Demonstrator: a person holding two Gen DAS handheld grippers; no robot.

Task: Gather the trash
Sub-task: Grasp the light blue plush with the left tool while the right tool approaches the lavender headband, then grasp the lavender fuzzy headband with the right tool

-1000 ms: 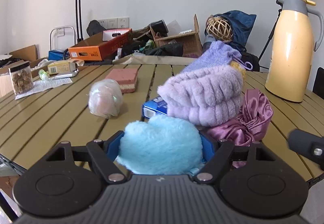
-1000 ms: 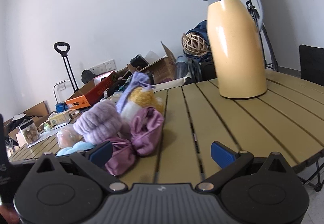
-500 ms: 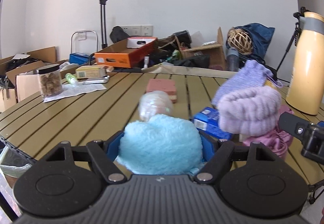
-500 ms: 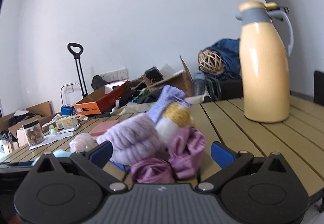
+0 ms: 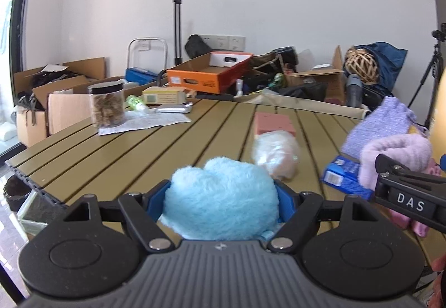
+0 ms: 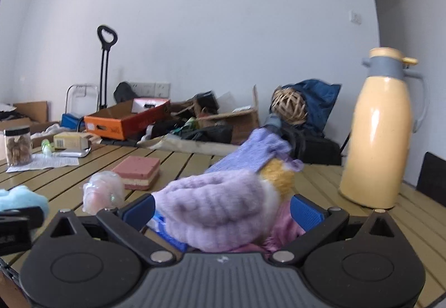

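Observation:
My left gripper (image 5: 221, 196) is shut on a fluffy light-blue plush (image 5: 220, 205), its blue pads pressed into both sides, just above the near edge of the slatted table (image 5: 125, 157). A crumpled clear plastic wrap ball (image 5: 276, 154) lies right behind the plush, with a small blue carton (image 5: 343, 174) to its right. My right gripper (image 6: 223, 210) is open; a fuzzy lilac headband (image 6: 217, 210) sits in the gap between its fingers, and neither pad touches it. Pink satin cloth (image 6: 284, 227) lies under the headband. The right gripper's body (image 5: 407, 199) shows at the left wrist view's right edge.
A pink sponge block (image 6: 138, 168), a lilac knit pouch (image 6: 251, 154) and a tall yellow thermos (image 6: 382, 135) stand on the table. Far left are a lidded jar (image 5: 107, 104), a paper sheet (image 5: 145, 121) and a small box (image 5: 164, 95). Cardboard boxes and clutter line the wall behind.
Both grippers have swung left. The left still holds the blue plush. The right, earlier facing bare slats beside the cloth pile, now has the lilac headband between its fingers.

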